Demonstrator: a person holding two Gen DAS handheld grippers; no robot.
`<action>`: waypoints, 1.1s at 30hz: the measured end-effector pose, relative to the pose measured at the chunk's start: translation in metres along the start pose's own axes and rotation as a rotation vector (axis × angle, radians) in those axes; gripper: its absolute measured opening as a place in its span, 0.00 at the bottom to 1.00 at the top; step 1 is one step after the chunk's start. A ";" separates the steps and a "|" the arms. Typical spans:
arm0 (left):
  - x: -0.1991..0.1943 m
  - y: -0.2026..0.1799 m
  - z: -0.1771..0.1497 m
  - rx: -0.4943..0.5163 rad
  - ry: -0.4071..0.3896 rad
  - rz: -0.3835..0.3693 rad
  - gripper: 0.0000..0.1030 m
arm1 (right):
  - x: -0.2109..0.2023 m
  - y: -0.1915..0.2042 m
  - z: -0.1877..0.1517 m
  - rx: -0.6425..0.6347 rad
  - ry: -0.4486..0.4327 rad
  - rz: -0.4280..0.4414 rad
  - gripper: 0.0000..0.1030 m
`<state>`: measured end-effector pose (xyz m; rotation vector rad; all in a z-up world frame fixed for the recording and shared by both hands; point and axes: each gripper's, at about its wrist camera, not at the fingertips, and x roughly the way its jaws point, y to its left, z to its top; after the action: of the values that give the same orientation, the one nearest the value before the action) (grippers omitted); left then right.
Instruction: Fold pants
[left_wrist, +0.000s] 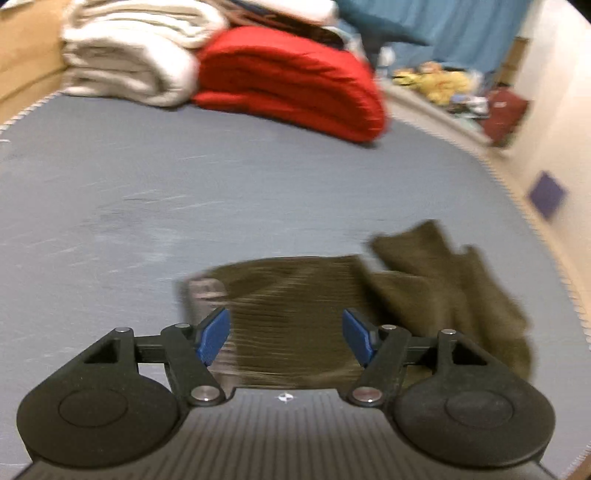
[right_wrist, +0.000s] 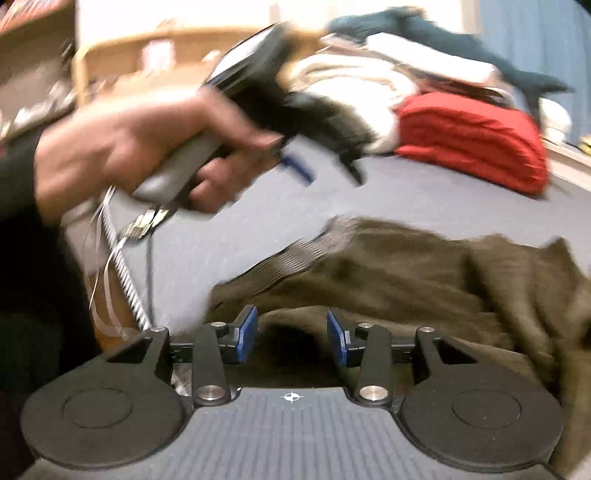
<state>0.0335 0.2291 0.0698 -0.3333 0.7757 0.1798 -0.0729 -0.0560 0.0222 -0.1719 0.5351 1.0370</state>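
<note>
Olive-brown pants (left_wrist: 295, 295) lie crumpled on a grey-blue mattress (left_wrist: 184, 184), with a grey striped waistband (left_wrist: 205, 291) at their left end. My left gripper (left_wrist: 286, 338) hovers over them, open, with nothing pinched between its blue pads. In the right wrist view the pants (right_wrist: 424, 266) spread to the right and the waistband (right_wrist: 295, 254) runs diagonally. My right gripper (right_wrist: 291, 336) stands open above a fold of the cloth, gripping nothing. A hand (right_wrist: 122, 147) holds the left gripper raised above the mattress (right_wrist: 406, 195). Both views are motion-blurred.
A folded red blanket (left_wrist: 291, 77) and a white blanket (left_wrist: 129, 62) are stacked at the far end of the bed. A blue plush shark (right_wrist: 443, 33) lies on top. A wooden frame (left_wrist: 22, 55) borders the left; a wall with a purple square (left_wrist: 548, 195) borders the right.
</note>
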 end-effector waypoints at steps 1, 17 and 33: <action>-0.003 -0.011 0.000 0.024 -0.006 -0.026 0.65 | -0.010 -0.017 0.008 0.055 -0.016 -0.023 0.42; 0.044 -0.145 -0.043 0.288 0.069 -0.196 0.39 | 0.011 -0.290 -0.011 0.955 -0.006 -0.350 0.56; 0.078 -0.169 -0.056 0.358 0.059 -0.282 0.39 | -0.067 -0.309 -0.005 0.935 -0.234 -0.534 0.08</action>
<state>0.0985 0.0538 0.0157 -0.1053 0.7940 -0.2344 0.1630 -0.2672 0.0173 0.6023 0.6617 0.2130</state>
